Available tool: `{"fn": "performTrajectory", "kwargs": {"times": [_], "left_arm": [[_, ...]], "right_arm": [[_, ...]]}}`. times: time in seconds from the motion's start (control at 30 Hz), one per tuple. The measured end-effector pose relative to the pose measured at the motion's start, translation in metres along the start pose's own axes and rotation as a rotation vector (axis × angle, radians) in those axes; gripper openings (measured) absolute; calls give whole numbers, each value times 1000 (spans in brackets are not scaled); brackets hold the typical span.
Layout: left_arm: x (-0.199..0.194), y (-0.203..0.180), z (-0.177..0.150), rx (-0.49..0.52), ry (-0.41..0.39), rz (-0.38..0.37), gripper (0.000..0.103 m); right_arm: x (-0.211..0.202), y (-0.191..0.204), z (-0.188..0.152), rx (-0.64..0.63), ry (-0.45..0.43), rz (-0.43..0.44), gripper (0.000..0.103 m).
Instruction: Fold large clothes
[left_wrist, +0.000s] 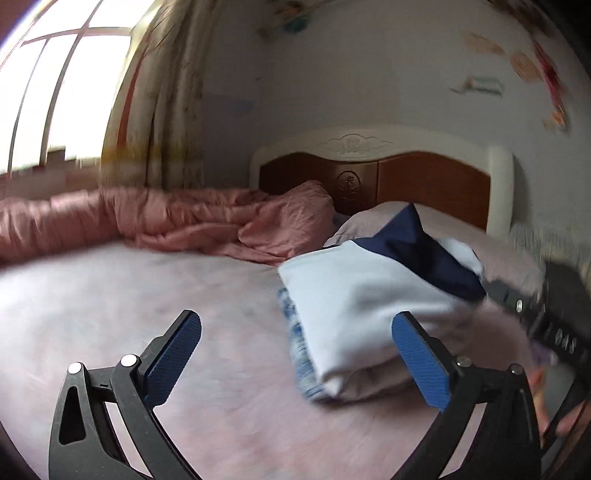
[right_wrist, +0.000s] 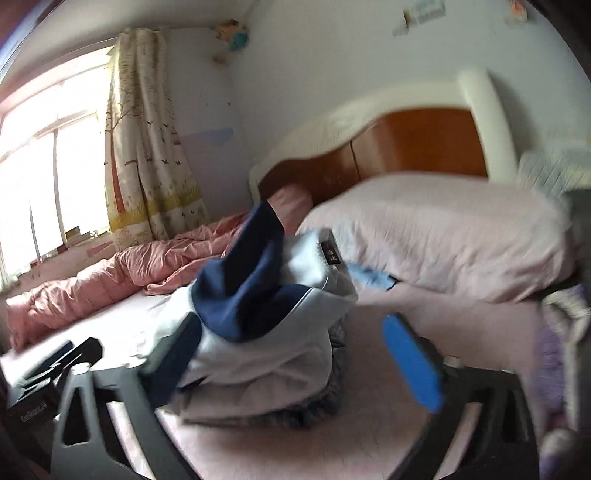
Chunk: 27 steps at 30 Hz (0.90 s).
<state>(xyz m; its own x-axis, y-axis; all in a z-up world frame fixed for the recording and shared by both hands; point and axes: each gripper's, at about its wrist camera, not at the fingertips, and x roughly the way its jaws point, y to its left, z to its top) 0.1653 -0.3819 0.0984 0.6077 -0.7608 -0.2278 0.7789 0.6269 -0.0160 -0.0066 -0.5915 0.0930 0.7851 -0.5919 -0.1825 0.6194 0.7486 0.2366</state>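
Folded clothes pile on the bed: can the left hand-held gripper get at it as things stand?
Probably yes. The left hand-held gripper is open, nothing lies between it and the folded clothes pile on the bed, and its right pad already sits by the pile's edge.

The left gripper (left_wrist: 295, 354) is standing with its jaws spread wide, the blue-padded fingers (left_wrist: 173, 354) angling outward and closing on nothing, the whole tool pointing slightly downward. The right gripper (right_wrist: 291, 354) is likewise gaping wide, its blue pads (right_wrist: 412, 356) pressing on nothing, and it is tilting a little downward too. At the right edge of the left wrist view, a person's hand (left_wrist: 554, 410) is wrapping around the black body of the right gripper.
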Motion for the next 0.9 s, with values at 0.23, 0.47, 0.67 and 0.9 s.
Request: {"fn": "performTrajectory", "kwargs": {"times": [0.23,0.47,0.67,0.9], "left_arm": [[-87,50,-16,32,-73,142,103],[-83,57,-47,31,-51,339,103],[-99,69,-49,-3,-97,303,103],[-98,75,-47,-23,-94,274,103]], "right_arm": [[-54,62,4,-120,-44,22,103],[-38,128,-52,-289,50,7,103],[-43,149,-65,-394,13,-51,103],[-38,134,-57,-326,28,-54,103]]}}
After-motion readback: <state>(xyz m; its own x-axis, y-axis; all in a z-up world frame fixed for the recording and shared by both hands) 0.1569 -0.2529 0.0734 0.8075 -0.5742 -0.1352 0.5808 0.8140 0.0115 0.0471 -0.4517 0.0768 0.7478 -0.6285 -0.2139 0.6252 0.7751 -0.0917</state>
